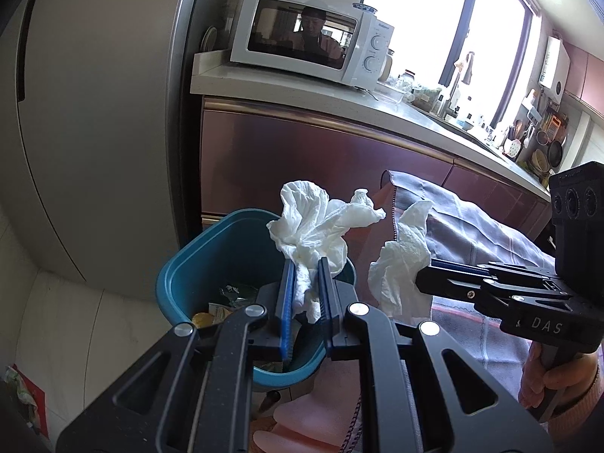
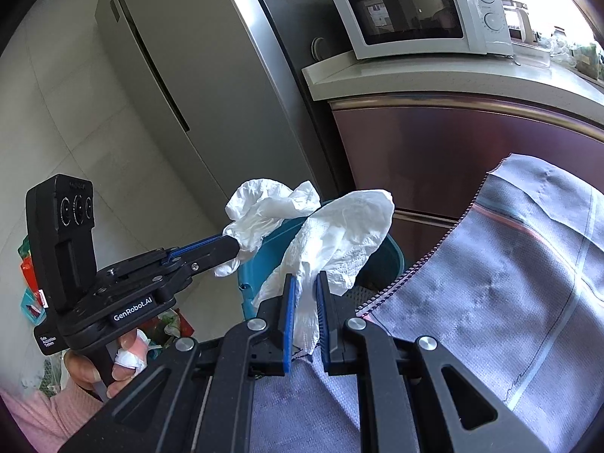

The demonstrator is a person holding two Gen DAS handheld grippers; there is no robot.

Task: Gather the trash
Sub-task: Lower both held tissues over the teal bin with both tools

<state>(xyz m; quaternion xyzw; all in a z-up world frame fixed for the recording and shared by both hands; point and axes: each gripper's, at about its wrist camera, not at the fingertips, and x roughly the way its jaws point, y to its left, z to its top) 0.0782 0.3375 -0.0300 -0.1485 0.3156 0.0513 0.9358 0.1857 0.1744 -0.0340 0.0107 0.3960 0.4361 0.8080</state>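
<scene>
My left gripper (image 1: 306,264) is shut on a crumpled white tissue (image 1: 317,226), held over the near rim of a teal trash bin (image 1: 196,264) that has wrappers inside. To its right, my right gripper (image 1: 424,273) is shut on a second white tissue (image 1: 404,264). In the right wrist view that second tissue (image 2: 339,241) is pinched between the blue pads of the right gripper (image 2: 305,279), in front of the bin (image 2: 260,264). The left gripper (image 2: 234,246) shows from the side with its tissue (image 2: 264,207) above the bin's edge.
A grey checked cloth (image 2: 509,283) covers a surface at the right, next to the bin. Behind stand maroon cabinets (image 1: 321,158), a counter with a white microwave (image 1: 313,37) and a grey fridge (image 1: 94,113). Colourful packaging (image 1: 22,396) lies on the floor at the left.
</scene>
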